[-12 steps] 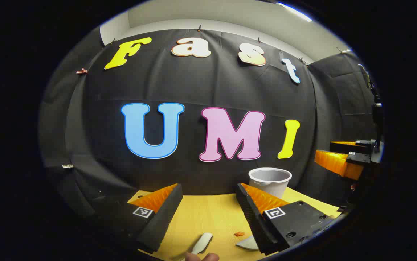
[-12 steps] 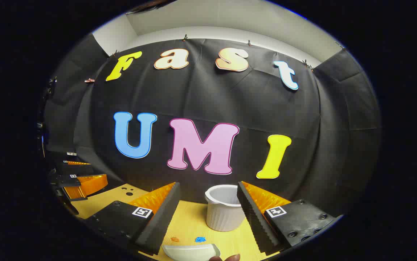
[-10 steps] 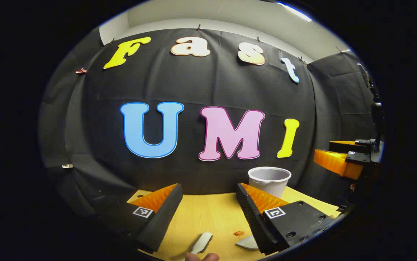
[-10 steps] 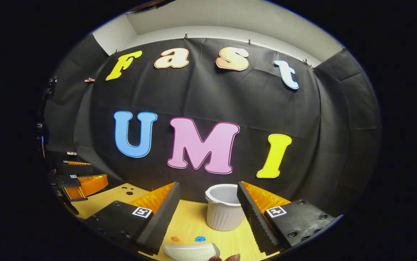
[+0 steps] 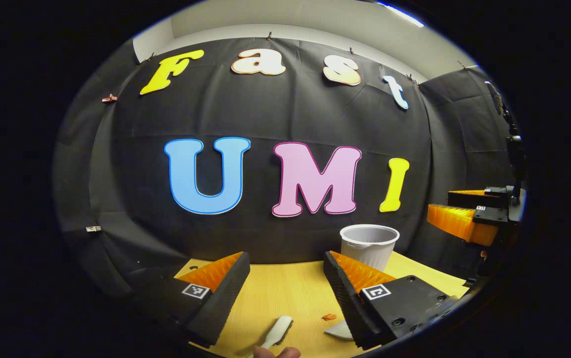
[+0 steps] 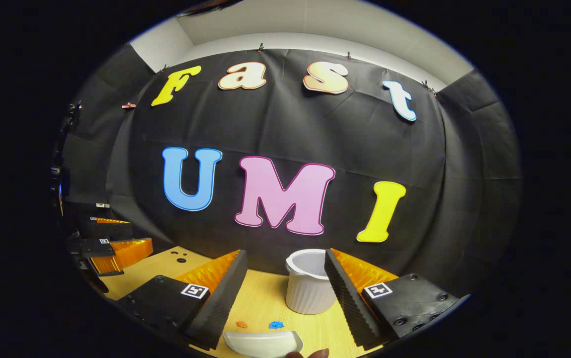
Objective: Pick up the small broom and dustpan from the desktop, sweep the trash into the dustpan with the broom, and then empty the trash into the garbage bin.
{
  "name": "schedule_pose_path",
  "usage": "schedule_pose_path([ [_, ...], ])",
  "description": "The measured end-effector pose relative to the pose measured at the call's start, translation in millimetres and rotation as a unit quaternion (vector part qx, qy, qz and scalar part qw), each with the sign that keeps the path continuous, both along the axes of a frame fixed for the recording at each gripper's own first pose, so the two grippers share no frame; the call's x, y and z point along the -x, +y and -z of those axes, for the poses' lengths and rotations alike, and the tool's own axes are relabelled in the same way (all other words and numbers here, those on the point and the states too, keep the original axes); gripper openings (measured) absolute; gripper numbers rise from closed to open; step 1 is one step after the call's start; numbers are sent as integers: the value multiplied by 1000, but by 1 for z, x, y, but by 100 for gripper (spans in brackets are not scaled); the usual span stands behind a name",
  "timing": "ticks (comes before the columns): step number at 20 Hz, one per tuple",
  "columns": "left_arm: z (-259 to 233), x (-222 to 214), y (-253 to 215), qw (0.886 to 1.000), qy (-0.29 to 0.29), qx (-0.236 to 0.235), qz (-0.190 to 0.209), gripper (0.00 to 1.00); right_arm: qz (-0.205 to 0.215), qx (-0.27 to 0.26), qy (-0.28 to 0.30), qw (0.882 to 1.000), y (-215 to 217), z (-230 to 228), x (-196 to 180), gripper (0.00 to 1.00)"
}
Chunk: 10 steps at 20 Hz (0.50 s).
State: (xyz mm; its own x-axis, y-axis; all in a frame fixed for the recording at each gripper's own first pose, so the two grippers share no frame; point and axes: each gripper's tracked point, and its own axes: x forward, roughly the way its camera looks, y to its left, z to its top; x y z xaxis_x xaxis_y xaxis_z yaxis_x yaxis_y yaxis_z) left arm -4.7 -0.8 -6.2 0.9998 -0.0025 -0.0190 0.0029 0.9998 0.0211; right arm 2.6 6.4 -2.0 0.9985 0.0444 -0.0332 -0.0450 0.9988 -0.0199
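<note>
**Both grippers spread, broom & dustpan lying on desk**

Left gripper [image 5: 285,293]: fingers apart, nothing between them, held above the desk [image 5: 285,293] w/ the desk's far edge ahead. Just beyond its tips, at the near edge, lies the small broom [image 5: 278,331]: white, slim, rounded end pointing away, dark bristle strip along one side. A fingertip [image 5: 275,352] shows right at its near end. Small orange scrap [image 5: 328,316] sits on the wood just right of the broom, beside the right finger.

Right gripper [image 6: 285,293]: fingers apart, nothing held. Below its tips, at the near edge, is the dustpan [image 6: 263,343]: white, shallow, curved lip, lying flat. Another fingertip [image 6: 310,353] touches or nearly touches its near rim; can't tell which. Orange scrap [image 6: 241,324] & blue scrap [image 6: 276,325] lie just past the pan. Garbage bin [image 6: 307,288], white, ribbed, upright, open top, stands toward the far edge, partly behind the right finger.
</note>
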Motion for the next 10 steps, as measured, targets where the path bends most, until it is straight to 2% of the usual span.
schedule_pose_path([
  [4, 1, 2, 1, 1000, 1, -9, -1, 95, -13, 0, 25, 1000, 2, 15, 1, 97],
  [7, 6, 5, 4, 1000, 5, -13, -3, 95, -33, 7, 110, 993, 1, 61, 13, 97],
  [10, 19, 10, 10, 1000, 20, -6, -8, 95, -52, -6, 209, 976, -2, 125, 45, 98],
])
